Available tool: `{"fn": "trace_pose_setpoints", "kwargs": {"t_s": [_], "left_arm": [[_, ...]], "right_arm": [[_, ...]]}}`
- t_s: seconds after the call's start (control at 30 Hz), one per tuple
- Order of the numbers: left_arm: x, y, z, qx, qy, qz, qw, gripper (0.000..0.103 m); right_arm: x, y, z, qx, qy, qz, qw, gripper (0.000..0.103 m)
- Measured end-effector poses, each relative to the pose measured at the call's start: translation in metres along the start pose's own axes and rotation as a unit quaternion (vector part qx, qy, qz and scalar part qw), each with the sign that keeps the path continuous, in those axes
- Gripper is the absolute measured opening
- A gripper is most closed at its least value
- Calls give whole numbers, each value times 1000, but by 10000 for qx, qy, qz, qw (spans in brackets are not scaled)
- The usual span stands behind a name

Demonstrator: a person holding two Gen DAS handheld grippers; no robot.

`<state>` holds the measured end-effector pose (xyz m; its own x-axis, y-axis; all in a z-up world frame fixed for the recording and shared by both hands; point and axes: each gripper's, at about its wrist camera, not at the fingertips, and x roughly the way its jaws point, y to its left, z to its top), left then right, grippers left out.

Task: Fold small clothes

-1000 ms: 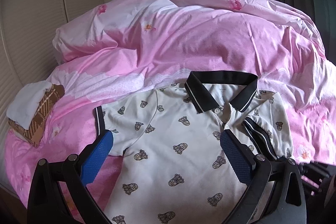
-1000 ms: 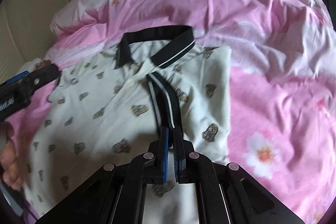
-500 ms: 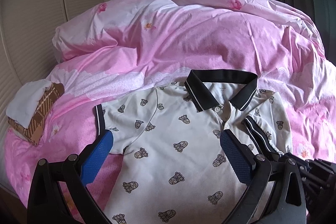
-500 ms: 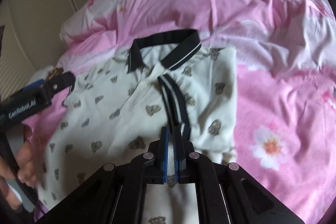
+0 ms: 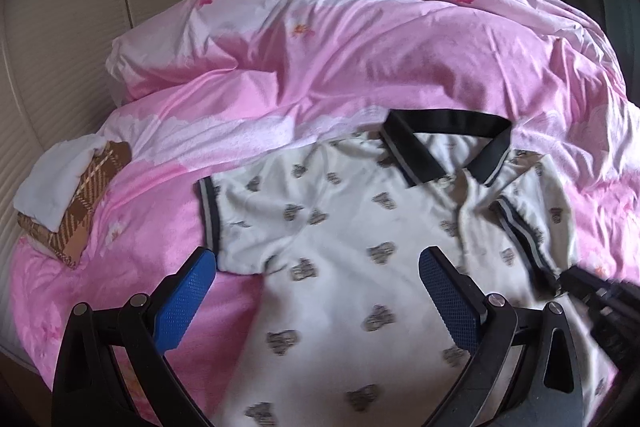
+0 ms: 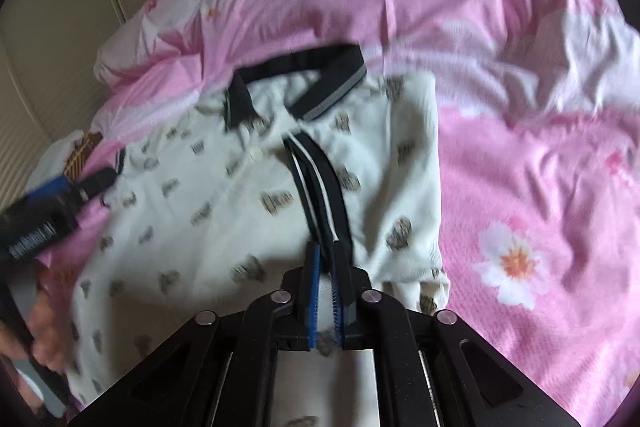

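Polo shirt (image 5: 360, 239): lies flat on the pink bed quilt (image 5: 360, 59), collar away from both my tongs.
Right tongs (image 6: 326, 259): narrow, just been opening; folded-in sleeve cuff (image 6: 316, 187) sits slack between the pads, so I back out gently without dragging it.
Left tongs (image 5: 316, 287): wide, empty, above the spread sleeve (image 5: 248, 223); I judge the next pinch belongs at its cuff edge.

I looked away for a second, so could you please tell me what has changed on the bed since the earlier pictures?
The right gripper, earlier shut on the folded-in sleeve of the polo shirt, has just been opening its jaws, with white fabric between them. The left gripper has edged toward the flat sleeve, jaws wide. The shirt's layout, the pink duvet and the folded plaid cloth stayed put.
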<state>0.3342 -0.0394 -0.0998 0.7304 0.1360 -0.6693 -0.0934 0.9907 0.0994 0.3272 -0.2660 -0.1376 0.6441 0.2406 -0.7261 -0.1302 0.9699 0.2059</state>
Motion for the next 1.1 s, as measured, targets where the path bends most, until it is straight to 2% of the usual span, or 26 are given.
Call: {"fn": "trace_pose_setpoints", "kwargs": {"t_s": [0.03, 0.1, 0.23, 0.33, 0.5, 0.7, 0.83, 0.93, 0.97, 1.1], "left_arm": [[1, 5, -1, -10, -11, 1, 10000, 103], [5, 19, -4, -71, 5, 40, 10000, 103], [18, 50, -6, -192, 45, 142, 9997, 103], [30, 76, -4, -310, 42, 191, 9993, 103], [58, 114, 12, -533, 1, 170, 9984, 88], [96, 137, 36, -542, 55, -158, 9984, 66], [118, 140, 45, -390, 202, -332, 9985, 58], [134, 147, 46, -504, 369, -628, 9961, 51], [136, 148, 46, -539, 404, -718, 9951, 47], [147, 150, 43, -542, 487, -882, 9934, 45]], "right_arm": [[-6, 6, 3, 62, -143, -39, 9999, 30], [-15, 17, 6, 211, -420, -39, 9989, 38], [-16, 50, 13, 401, -835, -14, 9957, 38], [-4, 70, 18, 455, -893, 58, 9949, 38], [20, 96, 23, 507, -763, 257, 9955, 38], [35, 119, 36, 413, -749, 218, 9961, 38], [47, 130, 42, 452, -696, 183, 9964, 38], [54, 135, 44, 518, -648, 106, 9965, 38], [55, 137, 44, 533, -651, 35, 9964, 38], [57, 143, 46, 519, -741, -493, 9947, 38]]}}
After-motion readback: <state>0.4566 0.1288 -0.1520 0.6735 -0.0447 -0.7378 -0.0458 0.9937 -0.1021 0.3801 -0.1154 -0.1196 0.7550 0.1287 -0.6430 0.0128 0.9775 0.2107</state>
